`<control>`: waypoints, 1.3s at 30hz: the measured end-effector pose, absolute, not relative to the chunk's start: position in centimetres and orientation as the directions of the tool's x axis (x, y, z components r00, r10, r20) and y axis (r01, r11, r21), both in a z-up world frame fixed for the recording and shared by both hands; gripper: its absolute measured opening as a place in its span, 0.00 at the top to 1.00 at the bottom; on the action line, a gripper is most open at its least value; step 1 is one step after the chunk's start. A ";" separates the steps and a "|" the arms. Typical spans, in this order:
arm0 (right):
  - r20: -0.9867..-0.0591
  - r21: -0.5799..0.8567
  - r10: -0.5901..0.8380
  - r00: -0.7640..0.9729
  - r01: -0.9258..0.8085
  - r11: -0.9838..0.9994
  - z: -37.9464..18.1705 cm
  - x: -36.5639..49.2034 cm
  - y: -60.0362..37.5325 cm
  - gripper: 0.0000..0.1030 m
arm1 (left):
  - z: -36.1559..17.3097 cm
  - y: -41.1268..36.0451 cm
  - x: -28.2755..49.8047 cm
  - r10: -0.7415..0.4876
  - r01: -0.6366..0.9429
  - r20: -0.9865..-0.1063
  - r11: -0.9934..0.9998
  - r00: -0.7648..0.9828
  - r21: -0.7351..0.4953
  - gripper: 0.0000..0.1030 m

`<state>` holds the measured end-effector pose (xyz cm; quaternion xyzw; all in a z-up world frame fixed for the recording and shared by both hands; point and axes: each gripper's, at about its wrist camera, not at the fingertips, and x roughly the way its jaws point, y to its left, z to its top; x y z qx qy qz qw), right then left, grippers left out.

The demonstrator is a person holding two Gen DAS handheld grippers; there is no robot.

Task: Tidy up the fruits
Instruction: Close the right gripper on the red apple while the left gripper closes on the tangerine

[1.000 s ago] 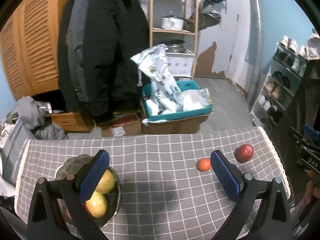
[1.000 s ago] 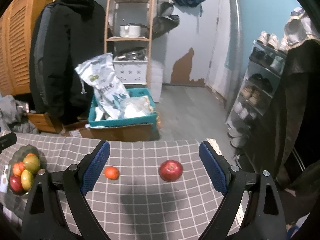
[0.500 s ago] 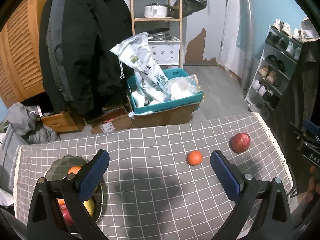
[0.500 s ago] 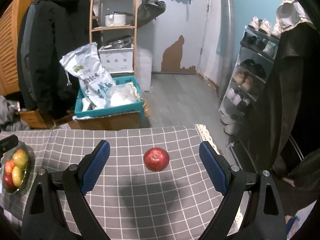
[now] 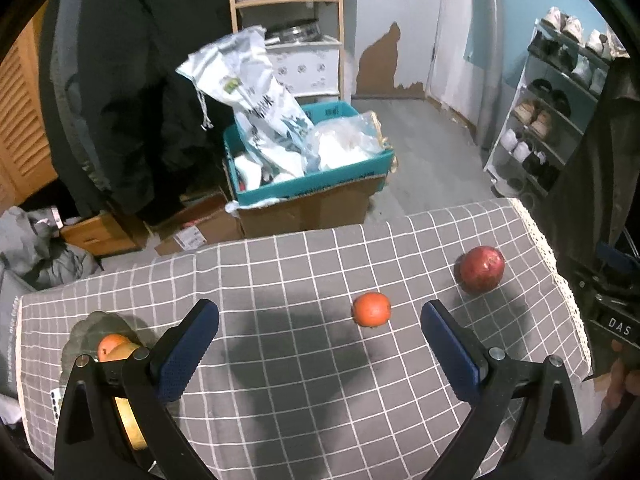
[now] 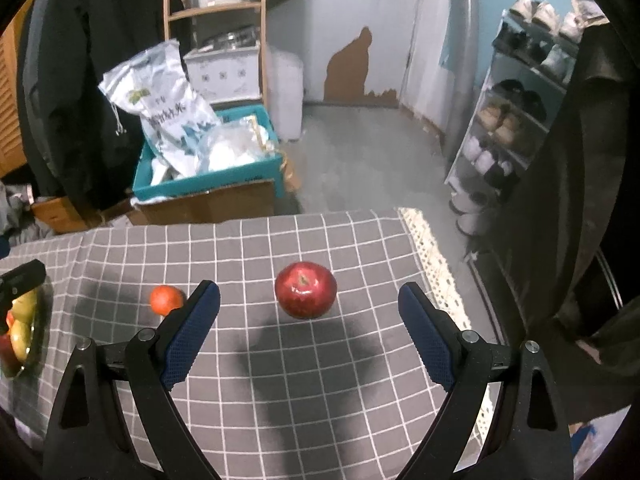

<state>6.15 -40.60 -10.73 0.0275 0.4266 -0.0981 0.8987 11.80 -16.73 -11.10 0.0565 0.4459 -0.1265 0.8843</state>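
Observation:
A red apple (image 6: 306,290) lies on the grey checked tablecloth (image 6: 304,392), just ahead of my open right gripper (image 6: 308,332) and between the lines of its blue pads. A small orange fruit (image 6: 167,299) sits to its left, partly behind the left pad. In the left wrist view the orange fruit (image 5: 371,309) lies slightly ahead of my open left gripper (image 5: 318,350), with the apple (image 5: 481,268) farther right. A metal bowl (image 5: 82,334) with several fruits sits at the left, half hidden by the left finger. The bowl (image 6: 20,340) shows at the right wrist view's left edge.
The table's far edge (image 5: 304,236) drops to a floor with a cardboard box and teal bin of bags (image 5: 304,160). Dark coats (image 5: 132,80) hang at the left. A shoe rack (image 6: 516,120) stands at the right. A lace trim (image 6: 432,248) marks the cloth's right edge.
Both grippers have shifted so that the apple and the orange fruit sit closer and larger in view. The bowl has slid toward the left edge of the left wrist view. Both stay open.

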 end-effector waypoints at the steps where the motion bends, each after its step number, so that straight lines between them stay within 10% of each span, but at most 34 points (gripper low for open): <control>1: -0.780 -0.027 -0.145 0.609 0.199 0.980 -11.0 6.6 -40.8 0.13 | -11.5 -16.9 12.1 -0.177 0.275 -0.810 0.961 0.560 -0.020 0.01; 39: -0.952 -0.007 -0.056 0.300 0.160 0.987 -25.9 16.8 -43.8 0.23 | -24.7 -22.0 19.8 -0.185 0.263 -0.941 0.959 0.283 -0.110 0.01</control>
